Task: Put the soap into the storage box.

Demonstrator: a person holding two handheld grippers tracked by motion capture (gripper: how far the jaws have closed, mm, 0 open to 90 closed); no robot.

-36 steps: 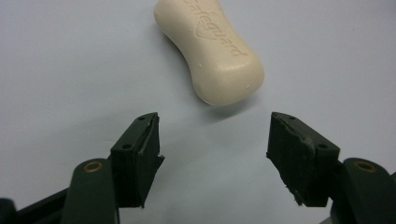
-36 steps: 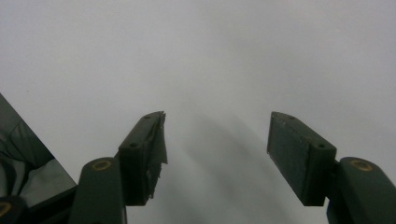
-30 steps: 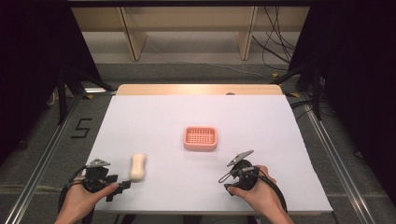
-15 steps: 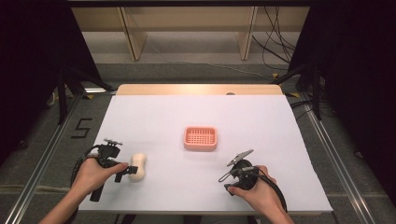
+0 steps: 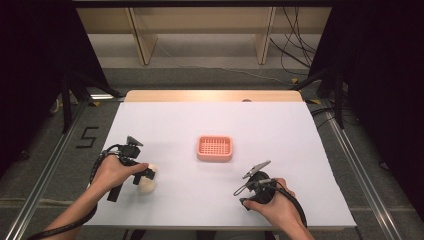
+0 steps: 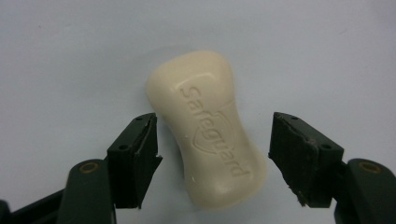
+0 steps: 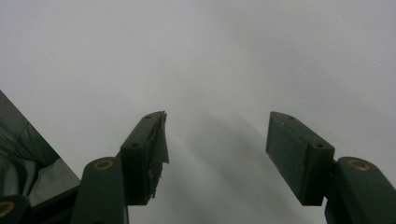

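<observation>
A cream bar of soap stamped "Safeguard" lies flat on the white table, and it also shows near the front left. My left gripper straddles it, and a gap shows between each pad and the bar. Its jaws have just been opening, with the soap between them but not pressed. From above, the left gripper sits over the bar in a person's left hand. My right gripper stands open over bare table, held low at the front right. A pink soap dish rests mid-table.
The white table top ends in a wooden strip at the far side. Metal rails run along both sides of the table. A "5" mark is on the floor to the left. Cables trail from both grippers.
The left hand has moved away from the front edge and to the right, bringing its gripper over the soap. The right hand has kept still.
</observation>
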